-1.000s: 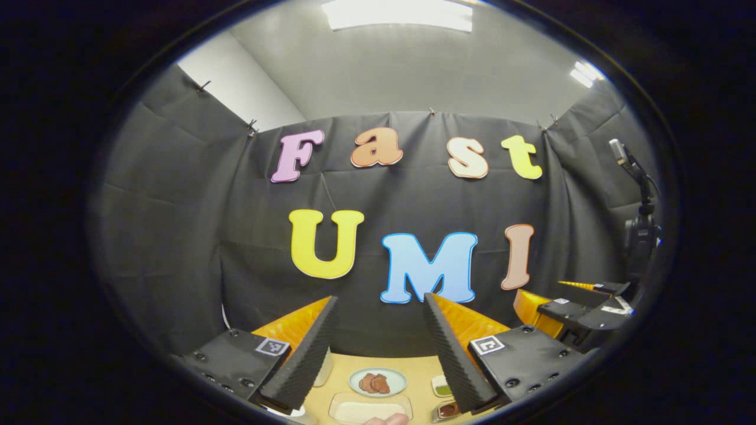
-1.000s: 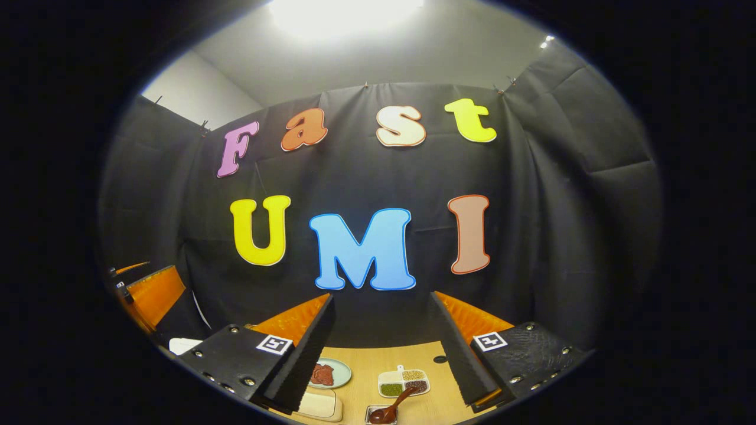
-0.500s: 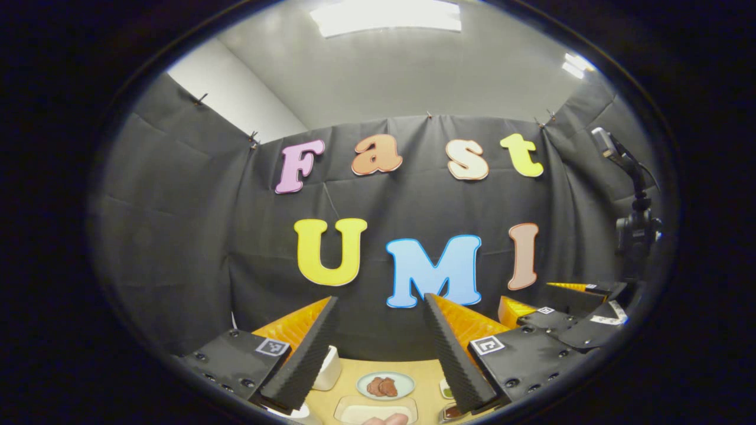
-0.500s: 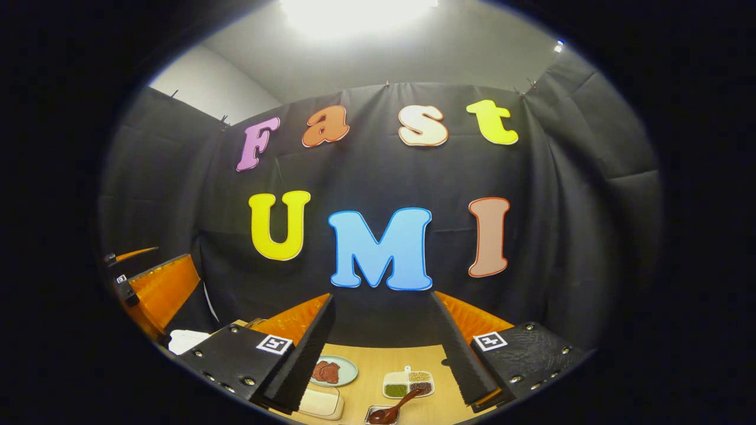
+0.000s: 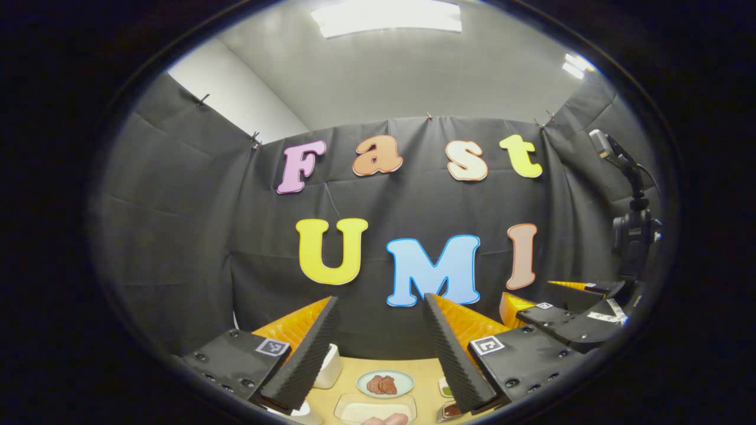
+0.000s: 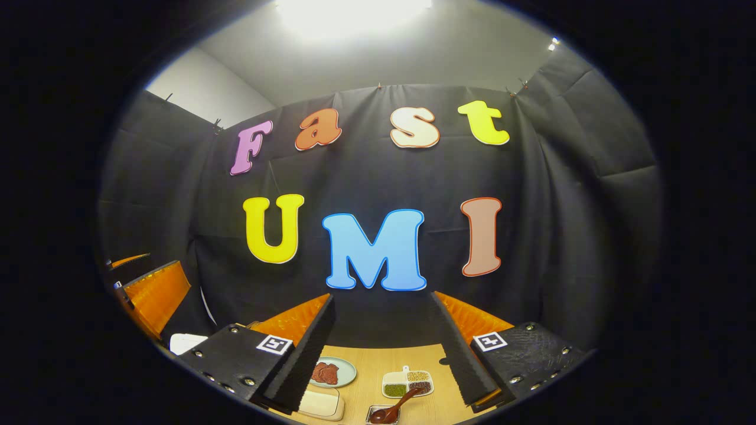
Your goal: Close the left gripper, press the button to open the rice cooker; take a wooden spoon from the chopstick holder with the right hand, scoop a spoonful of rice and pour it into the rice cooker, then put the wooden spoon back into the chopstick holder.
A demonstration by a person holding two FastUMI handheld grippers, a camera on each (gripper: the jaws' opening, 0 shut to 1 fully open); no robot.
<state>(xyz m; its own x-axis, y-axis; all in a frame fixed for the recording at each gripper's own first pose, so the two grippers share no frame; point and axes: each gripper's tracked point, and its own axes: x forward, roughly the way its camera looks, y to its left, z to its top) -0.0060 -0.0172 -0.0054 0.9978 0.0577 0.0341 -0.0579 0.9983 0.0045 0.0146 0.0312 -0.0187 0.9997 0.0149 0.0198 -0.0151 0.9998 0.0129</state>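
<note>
Both grippers are raised and face the booth wall, so only a strip of the wooden table point(image 6: 378, 357) shows low down. My left gripper point(image 5: 380, 298) is open with nothing between its fingers; it also appears at the left edge of the right gripper view point(image 6: 155, 293). My right gripper point(image 6: 383, 295) is open and empty too, and shows at the right of the left gripper view point(image 5: 561, 321). A brown spoon point(image 6: 394, 407) lies in a small dish at the table's near edge. A white rounded container point(image 5: 328, 366) stands beside my left finger. I cannot tell which item is the rice cooker.
On the table are a plate with brown pieces point(image 5: 385, 383), a pale rectangular dish point(image 5: 375, 407), a divided dish of beans point(image 6: 406, 383) and a white object point(image 6: 186, 342) at the left. A camera on a stand point(image 5: 632, 236) rises at the right.
Both views have drifted slightly. The left gripper view now shows more of the white container, and the right gripper sits a little lower in it. Both grippers stay open.
</note>
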